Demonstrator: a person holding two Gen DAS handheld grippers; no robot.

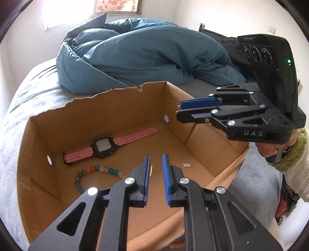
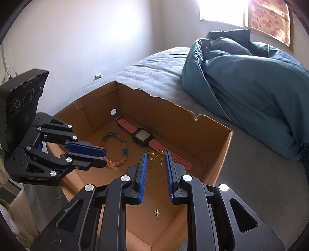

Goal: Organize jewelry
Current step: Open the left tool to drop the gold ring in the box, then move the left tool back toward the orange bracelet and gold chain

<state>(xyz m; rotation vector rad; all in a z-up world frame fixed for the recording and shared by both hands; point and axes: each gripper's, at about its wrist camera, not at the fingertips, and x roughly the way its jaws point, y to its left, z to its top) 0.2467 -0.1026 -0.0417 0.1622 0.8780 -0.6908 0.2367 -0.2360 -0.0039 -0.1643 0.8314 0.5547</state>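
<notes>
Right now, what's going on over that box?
A person holds two claws over an open cardboard box on a bed. The left claw and right claw both stand slightly parted, gripping nothing. In the box lie a pink watch, a bead bracelet, a gold chain and a small clasp.

Watch [image 1: 108, 147] behind bracelet [image 1: 96, 173], in box [image 1: 119, 100]

Daylight poured from the window [image 2: 227, 11] on the far wall, blown out to white glare in both views. The room was bright, the shadows soft inside the cardboard box [image 1: 115, 108]. Focus was sharp at the centre; the fisheye bent the edges, and dark vignetting rimmed the corners.
</notes>
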